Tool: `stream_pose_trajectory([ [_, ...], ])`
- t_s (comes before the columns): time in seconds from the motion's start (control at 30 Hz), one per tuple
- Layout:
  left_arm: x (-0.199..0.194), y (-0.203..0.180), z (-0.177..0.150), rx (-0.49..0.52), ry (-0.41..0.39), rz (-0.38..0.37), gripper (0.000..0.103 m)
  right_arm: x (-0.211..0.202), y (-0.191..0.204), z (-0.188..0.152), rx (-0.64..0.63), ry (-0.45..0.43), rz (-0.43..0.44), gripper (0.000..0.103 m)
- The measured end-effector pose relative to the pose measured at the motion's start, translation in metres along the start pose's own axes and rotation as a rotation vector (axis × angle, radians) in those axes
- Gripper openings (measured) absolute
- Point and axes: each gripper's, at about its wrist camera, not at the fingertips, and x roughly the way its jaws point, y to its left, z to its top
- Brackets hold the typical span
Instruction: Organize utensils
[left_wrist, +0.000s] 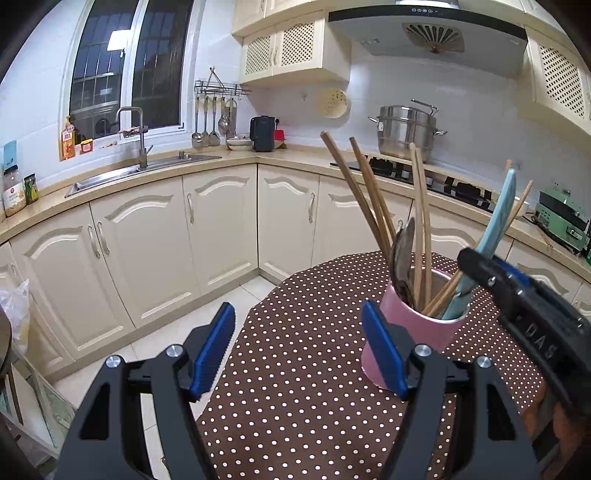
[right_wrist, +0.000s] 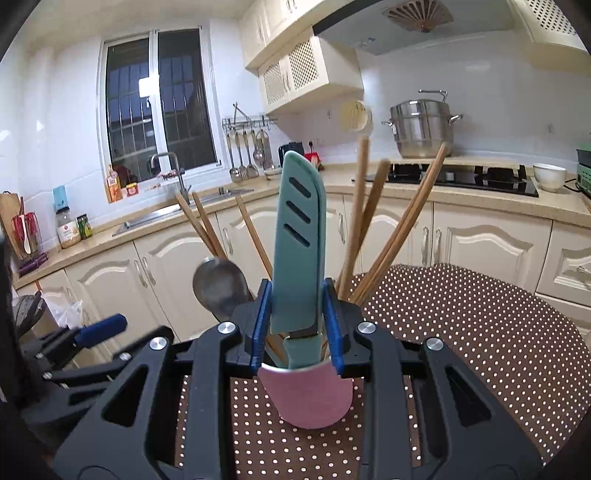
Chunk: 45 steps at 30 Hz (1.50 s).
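1. Spreading under everything: brown polka-dot tablecloth on the counter, with cream kitchen cabinets and a steel sink behind.
2. Standing upright on that cloth toward its right side in the left wrist view: pink utensil holder, open at the top and crowded.
3. Hanging just left of the holder: left hand-held gripper, blue pads spread wide with only tablecloth between them, right pad close beside the holder's wall; contact cannot be told.
4. Reaching in over the holder's rim: right hand-held gripper, pinching the teal sheathed knife near where sheath meets handle, one blue pad pressed on each side.
5. Pointing up with slotted sheath tilted slightly, handle end down inside the holder: that same knife.
6. Fanning out of the holder at several angles: wooden chopsticks.
7. Leaning at the holder's left rim, bowl end up: metal spoon.
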Motion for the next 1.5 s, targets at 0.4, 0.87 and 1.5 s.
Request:
stream_pose_trajectory([
  [0.4, -0.009, -0.001, 0.001, 0.002, 0.006, -0.018, 0.07, 0.01, -0.004, -0.013, 0.01, 0.064, -0.004, 0.028],
  [0.87, -0.045, 0.0, 0.005, -0.007, -0.049, -0.026, 0.07, -0.036, 0.006, -0.001, 0.019, -0.01, 0.005, 0.05],
  [1.5, -0.2, -0.016, 0.005, 0.065, -0.307, -0.032, 0.083, -0.183, 0.038, 0.016, 0.015, -0.155, -0.026, 0.074],
])
